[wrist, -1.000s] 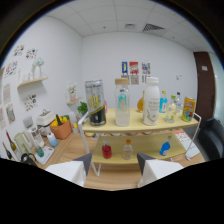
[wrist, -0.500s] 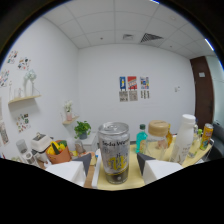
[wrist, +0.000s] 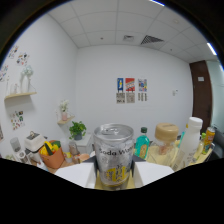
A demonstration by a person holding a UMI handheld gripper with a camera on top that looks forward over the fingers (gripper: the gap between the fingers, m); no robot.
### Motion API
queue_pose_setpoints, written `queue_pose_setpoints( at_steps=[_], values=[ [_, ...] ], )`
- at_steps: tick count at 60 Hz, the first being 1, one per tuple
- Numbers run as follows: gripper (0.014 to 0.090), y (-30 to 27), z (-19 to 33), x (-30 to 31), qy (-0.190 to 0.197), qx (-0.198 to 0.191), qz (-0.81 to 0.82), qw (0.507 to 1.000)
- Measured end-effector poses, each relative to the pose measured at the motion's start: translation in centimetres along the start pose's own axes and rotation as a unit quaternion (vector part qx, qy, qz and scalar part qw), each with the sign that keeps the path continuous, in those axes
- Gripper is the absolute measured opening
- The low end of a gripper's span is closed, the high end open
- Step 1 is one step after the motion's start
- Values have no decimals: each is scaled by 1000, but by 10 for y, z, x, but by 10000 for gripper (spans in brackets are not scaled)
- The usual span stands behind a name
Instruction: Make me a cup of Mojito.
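Note:
A silver soda water can (wrist: 114,156) with a yellow label patch stands upright on the top of the wooden rack, very close. It sits between my two white fingers (wrist: 75,176), which flank it left and right. My gripper (wrist: 114,174) is open, at the same width as in the earlier frames. Whether the pads touch the can I cannot tell. Just beyond the can to the right stand a green bottle (wrist: 142,145), a clear jar with a tan lid (wrist: 165,142) and a tall white bottle (wrist: 190,135).
A yellow can (wrist: 208,140) stands at the rack's far right. To the left are an orange pot holding tools (wrist: 50,156), a small potted plant (wrist: 77,131) and a wall shelf (wrist: 20,95). Posters (wrist: 130,90) hang on the back wall beside a dark door (wrist: 205,100).
The gripper has moved in toward the rack's top shelf. The soda water can now fills the space between the fingers; the lower shelf has dropped out of view.

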Motion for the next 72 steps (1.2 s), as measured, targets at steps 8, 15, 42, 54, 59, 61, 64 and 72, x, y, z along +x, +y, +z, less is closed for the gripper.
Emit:
queue_pose_setpoints(
  at_steps=[8,15,42,54,59,61,64,72],
  values=[
    [520,0,1,0,-12,1,-5,1000],
    [515,-2,-4,0,-16,5,-8,1000],
    [517,26,-122,33,-24,29,-7,999],
    [514,138,-125,77,-1,-42,2,999],
    [517,185,-121,91,4,-73,20,997],
    [517,200,-119,96,4,-80,21,997],
    [516,217,-117,102,6,-85,26,996],
    [516,242,-107,107,-6,-82,27,996]
  ],
)
